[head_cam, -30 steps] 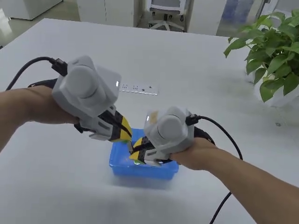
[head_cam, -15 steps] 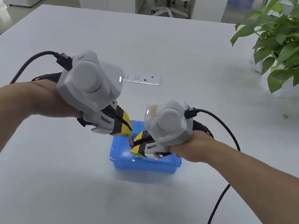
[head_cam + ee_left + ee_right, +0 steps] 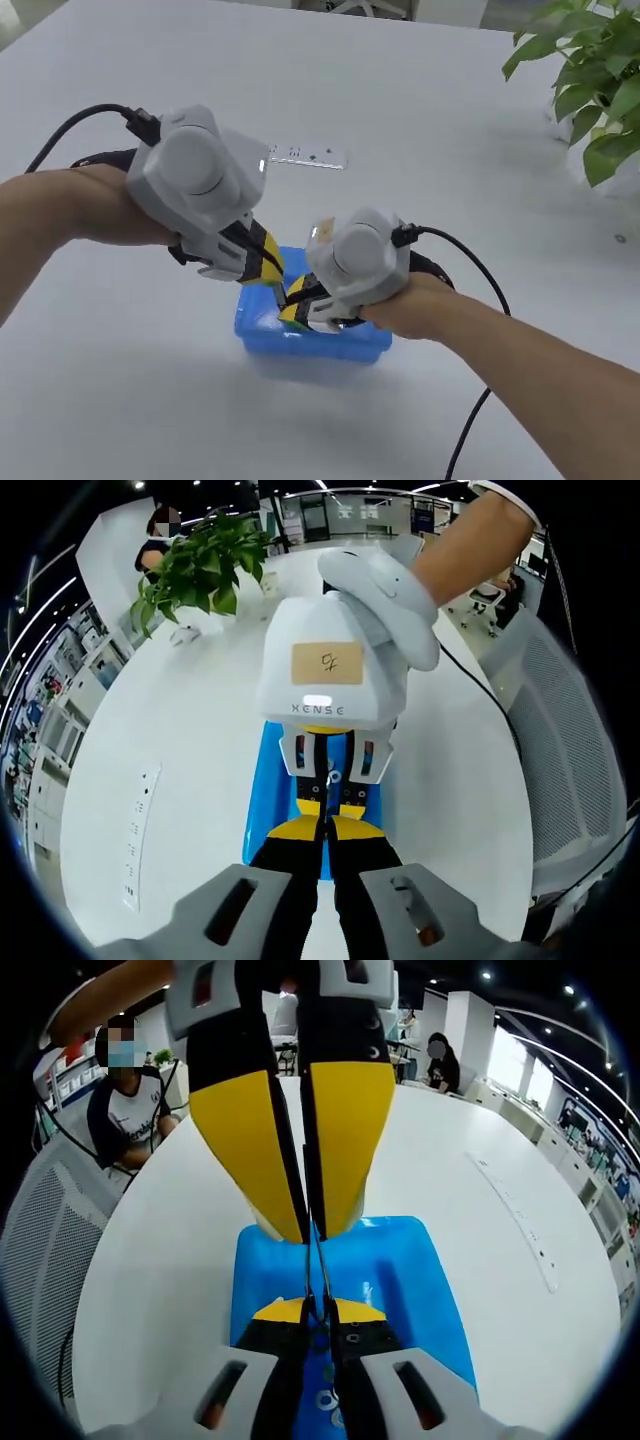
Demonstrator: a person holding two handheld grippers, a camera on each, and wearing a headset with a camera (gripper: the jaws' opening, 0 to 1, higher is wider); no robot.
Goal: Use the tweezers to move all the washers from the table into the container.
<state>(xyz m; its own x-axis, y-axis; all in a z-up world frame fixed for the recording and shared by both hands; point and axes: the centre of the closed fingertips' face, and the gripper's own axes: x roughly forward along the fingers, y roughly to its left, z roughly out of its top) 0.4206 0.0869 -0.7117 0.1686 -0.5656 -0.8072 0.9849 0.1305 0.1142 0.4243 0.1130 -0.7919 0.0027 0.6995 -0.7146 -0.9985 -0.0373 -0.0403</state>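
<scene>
A blue container sits on the white table, and both grippers meet tip to tip above it. My left gripper reaches in from the left and my right gripper from the right. In the right gripper view, thin metal tweezers run between the left gripper above and my right gripper below, and both sets of jaws look shut on them. Several washers lie in the blue container. In the left gripper view, my left gripper faces the right gripper over the container.
A white power strip lies on the table beyond the container. A potted plant stands at the far right. A black cable trails from the right gripper. People sit past the table's far edge.
The headset view has shifted a little. Both grippers stay together over the blue container, and the right one has sunk slightly toward it.
</scene>
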